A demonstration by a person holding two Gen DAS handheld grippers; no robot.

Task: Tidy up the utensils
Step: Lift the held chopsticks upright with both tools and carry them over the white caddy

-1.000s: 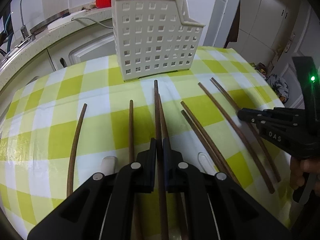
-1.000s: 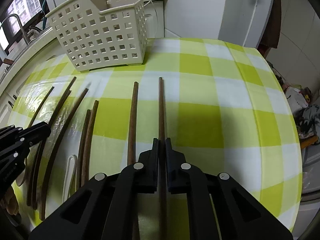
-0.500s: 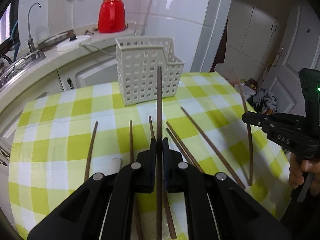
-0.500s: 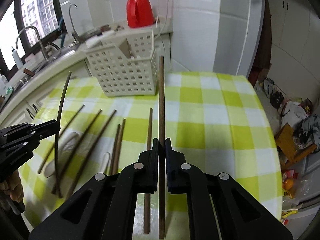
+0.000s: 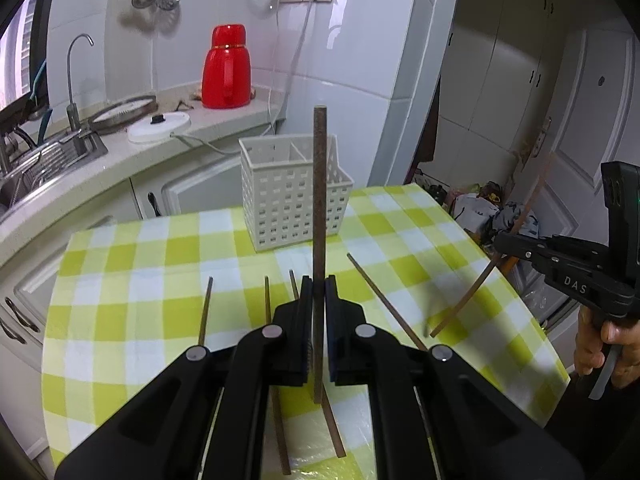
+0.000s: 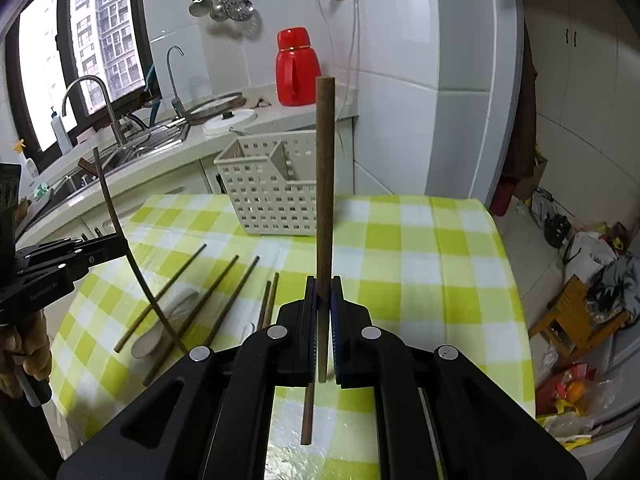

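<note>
My left gripper is shut on a brown chopstick that stands upright in front of the white lattice basket. My right gripper is shut on a second chopstick, also held above the table. Each gripper shows in the other's view: the right gripper with its chopstick slanting down, and the left gripper with its curved-looking stick. Several more chopsticks and a white spoon lie on the checked cloth.
The basket stands at the table's far edge, with a divider inside. Behind it runs a counter with a red flask, a white lid and a sink. A small wooden stool and bags crowd the floor on the right.
Both grippers have risen from the table, each lifting its chopstick clear of the cloth. The basket and the lying chopsticks now look farther off and lower in both views.
</note>
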